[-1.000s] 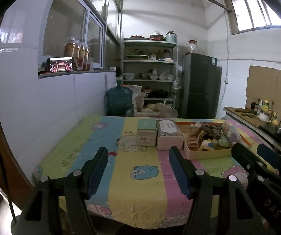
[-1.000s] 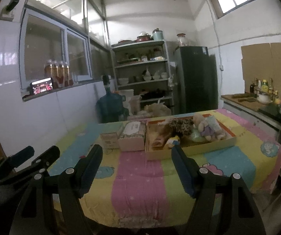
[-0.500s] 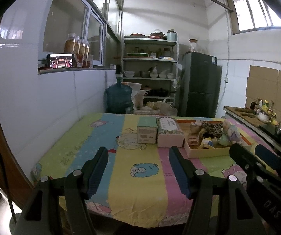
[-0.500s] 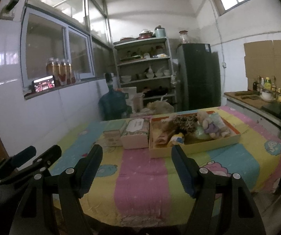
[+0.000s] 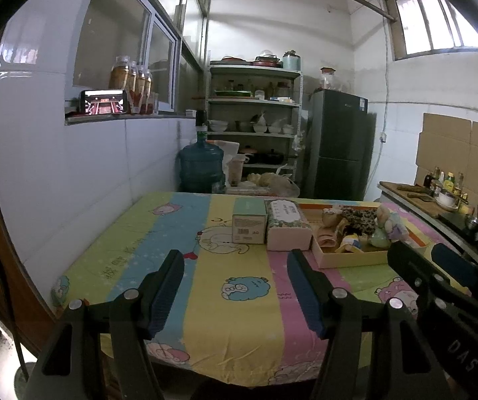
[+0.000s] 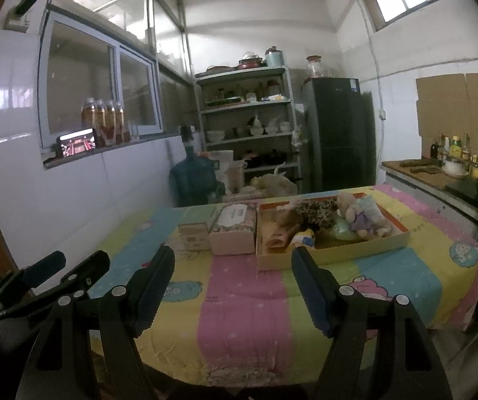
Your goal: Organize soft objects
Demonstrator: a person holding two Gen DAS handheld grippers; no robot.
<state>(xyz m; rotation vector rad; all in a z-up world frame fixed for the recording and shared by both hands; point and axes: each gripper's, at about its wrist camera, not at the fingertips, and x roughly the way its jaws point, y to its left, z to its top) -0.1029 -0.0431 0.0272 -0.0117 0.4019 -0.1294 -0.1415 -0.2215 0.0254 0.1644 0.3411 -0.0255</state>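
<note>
A shallow cardboard tray (image 6: 335,253) on the striped tablecloth holds several soft things: a plush doll (image 6: 359,215), a leopard-print cloth (image 6: 315,211) and a rolled pink cloth (image 6: 280,237). The tray also shows in the left wrist view (image 5: 352,257). A pink tissue pack (image 6: 234,230) and a small green-topped box (image 5: 249,225) stand left of it. My left gripper (image 5: 235,286) and right gripper (image 6: 232,283) are both open and empty, held off the table's near edge, well short of the tray.
The table (image 5: 159,253) stands against a white tiled wall on the left. A water jug (image 5: 200,166), shelves (image 5: 255,123) and a dark fridge (image 5: 337,143) stand behind it. A counter (image 6: 439,173) with bottles runs along the right.
Both grippers have pulled back and risen slightly from the table; the tray and boxes look smaller and farther. Nothing on the table moved.
</note>
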